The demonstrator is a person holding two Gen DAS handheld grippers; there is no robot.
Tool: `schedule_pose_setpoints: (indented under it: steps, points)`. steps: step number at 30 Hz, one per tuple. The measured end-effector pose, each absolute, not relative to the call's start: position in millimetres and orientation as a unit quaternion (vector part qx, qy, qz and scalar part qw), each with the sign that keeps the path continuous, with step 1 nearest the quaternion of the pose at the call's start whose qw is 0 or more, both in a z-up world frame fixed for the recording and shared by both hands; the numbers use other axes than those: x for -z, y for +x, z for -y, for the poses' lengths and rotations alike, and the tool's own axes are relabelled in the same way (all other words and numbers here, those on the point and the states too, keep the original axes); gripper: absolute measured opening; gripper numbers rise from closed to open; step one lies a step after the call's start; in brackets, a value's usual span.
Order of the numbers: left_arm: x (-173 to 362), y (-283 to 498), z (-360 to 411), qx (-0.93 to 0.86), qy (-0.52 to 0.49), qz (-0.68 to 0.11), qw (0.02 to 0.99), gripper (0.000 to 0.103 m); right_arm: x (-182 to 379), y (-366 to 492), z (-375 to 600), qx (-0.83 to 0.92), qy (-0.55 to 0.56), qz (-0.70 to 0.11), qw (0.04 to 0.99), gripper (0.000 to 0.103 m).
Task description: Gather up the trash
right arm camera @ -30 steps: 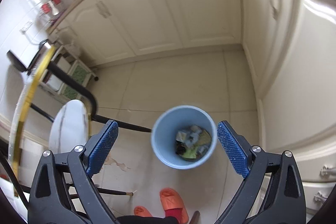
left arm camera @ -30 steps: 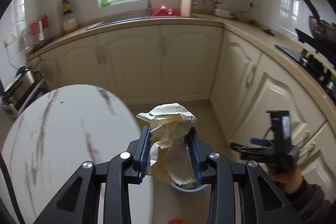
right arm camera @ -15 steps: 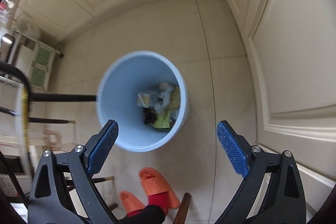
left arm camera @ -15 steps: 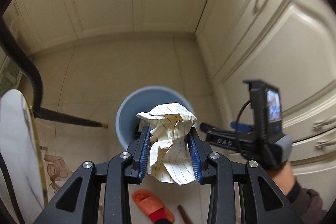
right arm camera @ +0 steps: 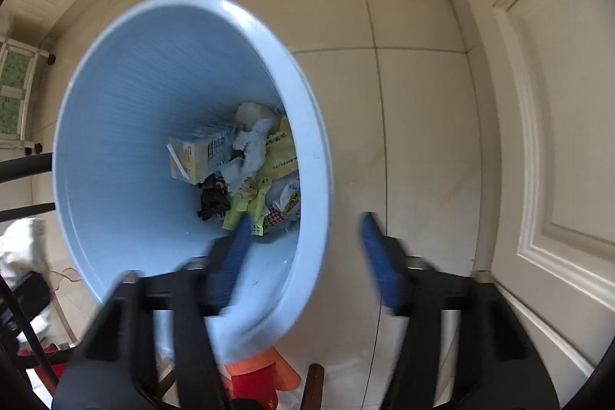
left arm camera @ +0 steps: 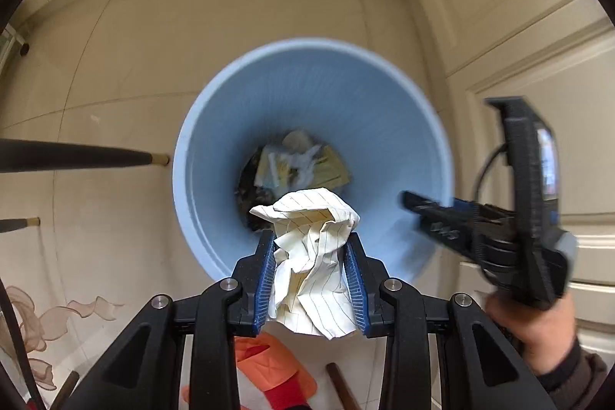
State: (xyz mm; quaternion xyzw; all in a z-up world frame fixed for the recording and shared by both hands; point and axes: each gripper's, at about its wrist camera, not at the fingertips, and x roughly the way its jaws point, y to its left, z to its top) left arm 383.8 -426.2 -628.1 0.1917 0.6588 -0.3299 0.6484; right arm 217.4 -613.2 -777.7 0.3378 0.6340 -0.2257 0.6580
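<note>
My left claw (left arm camera: 309, 269) points down over the mouth of the light blue bin (left arm camera: 215, 125), its blue pads clamped on a crumpled sheet of lined paper (left arm camera: 312, 248). My right claw (right arm camera: 303, 258) has just been closing; its blurred jaws straddle the bin's near rim, still apart, not yet gripping it. The bin stands on the tiled floor (right arm camera: 415, 125) beside cream cabinet doors (right arm camera: 557, 125), with wrappers and a small carton (right arm camera: 200, 156) at the bottom.
</note>
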Motion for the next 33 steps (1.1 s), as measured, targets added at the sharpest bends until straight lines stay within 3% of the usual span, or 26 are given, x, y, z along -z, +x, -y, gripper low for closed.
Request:
schedule_pose_setpoints:
  steps: [1, 12, 13, 15, 16, 17, 22, 23, 24, 25, 27, 30, 33]
  points:
    - [634.6, 385.3, 427.9, 0.330, 0.194, -0.659, 0.647, 0.031, 779.2, 217.2, 612.9, 0.226, 0.333, -0.638, 0.657, 0.017]
    - [666.6, 346.5, 442.6, 0.322, 0.192, -0.673, 0.638, 0.036, 781.8, 214.1, 615.7, 0.217, 0.352, -0.625, 0.662, 0.016]
    - [664.5, 338.4, 447.0, 0.321, 0.195, -0.674, 0.636, 0.039, 782.5, 214.5, 614.9, 0.218, 0.351, -0.625, 0.663, 0.016]
    - [654.1, 331.0, 444.8, 0.317, 0.204, -0.665, 0.645, 0.055, 784.0, 214.7, 614.5, 0.218, 0.353, -0.623, 0.663, 0.016]
    - [648.9, 329.2, 443.0, 0.309, 0.208, -0.660, 0.652, 0.072, 784.6, 214.2, 617.7, 0.217, 0.355, -0.622, 0.663, 0.016]
    - [642.6, 327.4, 440.8, 0.303, 0.206, -0.656, 0.660, 0.076, 784.7, 214.2, 619.3, 0.218, 0.357, -0.621, 0.663, 0.016]
    - [599.6, 312.7, 430.1, 0.319, 0.178, -0.636, 0.680, 0.076, 782.8, 207.0, 624.2, 0.220, 0.379, -0.605, 0.665, 0.018]
    - [589.1, 305.0, 429.0, 0.325, 0.182, -0.627, 0.684, 0.076, 782.1, 205.2, 625.6, 0.220, 0.382, -0.603, 0.664, 0.020]
    - [577.4, 296.9, 427.4, 0.332, 0.187, -0.619, 0.687, 0.076, 778.7, 200.7, 627.2, 0.224, 0.387, -0.600, 0.663, 0.028]
    - [563.5, 287.0, 425.5, 0.339, 0.194, -0.610, 0.689, 0.076, 774.4, 195.6, 629.3, 0.230, 0.390, -0.595, 0.664, 0.044]
    - [531.6, 264.3, 420.2, 0.357, 0.193, -0.588, 0.700, 0.077, 763.4, 185.6, 632.8, 0.239, 0.396, -0.587, 0.665, 0.064]
    - [487.7, 230.0, 412.8, 0.387, 0.185, -0.561, 0.708, 0.080, 728.3, 167.0, 635.2, 0.258, 0.393, -0.574, 0.671, 0.064]
    - [432.8, 195.7, 399.1, 0.409, 0.184, -0.516, 0.730, 0.085, 677.1, 151.2, 629.9, 0.268, 0.385, -0.556, 0.686, 0.079]
